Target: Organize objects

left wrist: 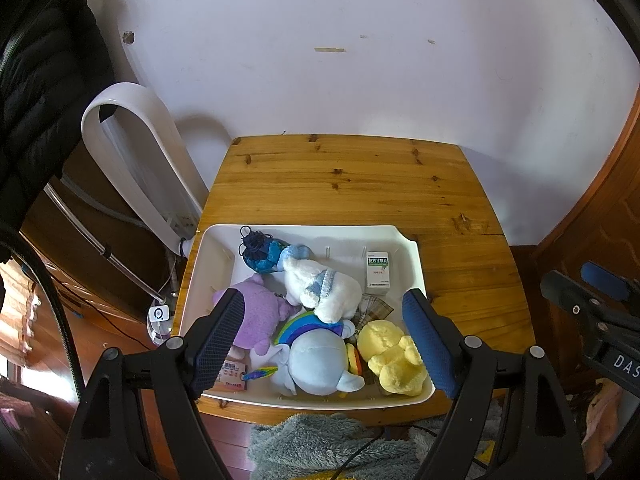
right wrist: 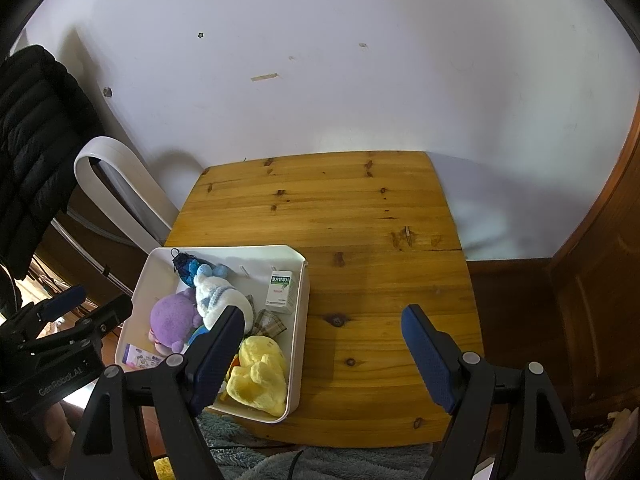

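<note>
On the near left part of the wooden table [right wrist: 360,280] sits a white plastic bin [left wrist: 416,272], crammed with soft toys: a purple plush [left wrist: 256,320], a white plush with a blue knitted band [left wrist: 320,288], a pale blue plush wearing a rainbow [left wrist: 316,356] and a yellow plush [left wrist: 392,356], with a dark blue knitted pouch [left wrist: 260,252] at the far end, a white and green medicine box [left wrist: 378,274] standing upright by the right wall, and a small pink carton [left wrist: 232,376] in the near left corner. Both tools hang above, apart from everything. The left gripper [left wrist: 326,344], over the bin, has its jaws spread wide with nothing between them; the right gripper [right wrist: 324,360] is just as wide and just as empty, over the bin's right wall and bare wood. My worry is the crowding: the toys lie pressed on one another, so a grab at one could drag its neighbour out, or knock over the medicine box. Closing on loose fur alone might let a toy slip.
</note>
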Demonstrator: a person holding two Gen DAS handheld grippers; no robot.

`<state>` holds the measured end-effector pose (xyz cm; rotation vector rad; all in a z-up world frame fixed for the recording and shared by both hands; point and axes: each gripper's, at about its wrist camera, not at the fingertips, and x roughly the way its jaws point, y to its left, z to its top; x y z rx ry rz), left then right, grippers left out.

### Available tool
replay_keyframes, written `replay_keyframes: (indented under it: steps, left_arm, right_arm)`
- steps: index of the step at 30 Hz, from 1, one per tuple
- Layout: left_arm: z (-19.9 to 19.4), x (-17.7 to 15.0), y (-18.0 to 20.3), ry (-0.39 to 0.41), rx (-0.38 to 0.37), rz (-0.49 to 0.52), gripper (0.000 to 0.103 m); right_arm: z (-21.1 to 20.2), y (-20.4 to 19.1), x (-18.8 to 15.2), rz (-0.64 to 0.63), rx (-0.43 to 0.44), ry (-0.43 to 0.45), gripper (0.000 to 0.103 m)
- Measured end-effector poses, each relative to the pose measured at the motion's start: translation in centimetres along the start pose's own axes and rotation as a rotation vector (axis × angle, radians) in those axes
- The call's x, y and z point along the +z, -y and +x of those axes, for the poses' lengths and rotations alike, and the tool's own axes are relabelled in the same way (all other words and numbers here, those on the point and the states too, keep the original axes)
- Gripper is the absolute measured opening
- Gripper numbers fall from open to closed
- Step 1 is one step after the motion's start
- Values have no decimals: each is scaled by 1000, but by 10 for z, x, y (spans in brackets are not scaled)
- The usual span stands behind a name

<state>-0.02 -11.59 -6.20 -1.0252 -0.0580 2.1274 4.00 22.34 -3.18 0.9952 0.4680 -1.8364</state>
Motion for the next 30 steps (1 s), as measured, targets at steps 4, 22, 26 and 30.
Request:
replay_keyframes:
  steps: [4, 22, 26, 30]
  left_arm:
    - [0, 0, 0, -2, 1, 0, 84]
    - [2, -1, -2, -8, 8, 5, 84]
    - [2, -1, -2, -11, 7, 5, 84]
    - [3, 0, -3, -17, 7, 3, 84]
  right_arm:
    - [1, -1, -1, 1, 1, -4, 82]
    - [6, -3, -3, 7, -2, -12, 82]
    - [7, -3, -3, 8, -1, -13, 82]
    - [9, -3, -3, 9, -4, -17, 82]
